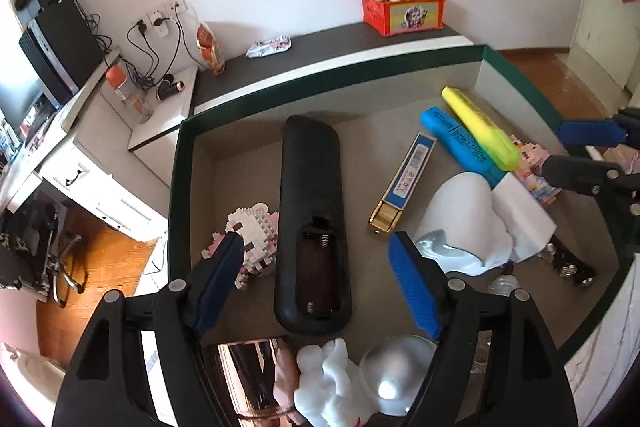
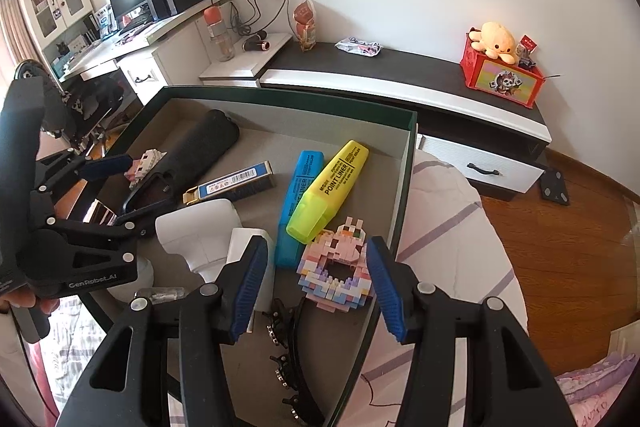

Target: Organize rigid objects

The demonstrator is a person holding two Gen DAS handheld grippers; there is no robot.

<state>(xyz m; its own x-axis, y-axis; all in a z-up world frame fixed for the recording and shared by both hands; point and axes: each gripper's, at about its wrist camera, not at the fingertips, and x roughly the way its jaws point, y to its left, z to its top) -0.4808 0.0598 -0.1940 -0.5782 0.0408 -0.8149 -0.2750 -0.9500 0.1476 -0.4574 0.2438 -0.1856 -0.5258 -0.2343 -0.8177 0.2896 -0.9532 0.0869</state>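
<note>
Inside the green box, the black remote lies between the left gripper's spread fingers; the right gripper, also spread, straddles the pastel brick model.

Black gripper, blue ribbed pads, silver screws.

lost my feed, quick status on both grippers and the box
Left gripper open over black remote. Right gripper open around pastel brick toy. Yellow highlighter close ahead in box.

The remote is matt black plastic. Both highlighters, yellow and blue, are smooth glossy plastic. The lighter shows shiny gold metal. The box looks like matt card. The floor is glossy wood.
</note>
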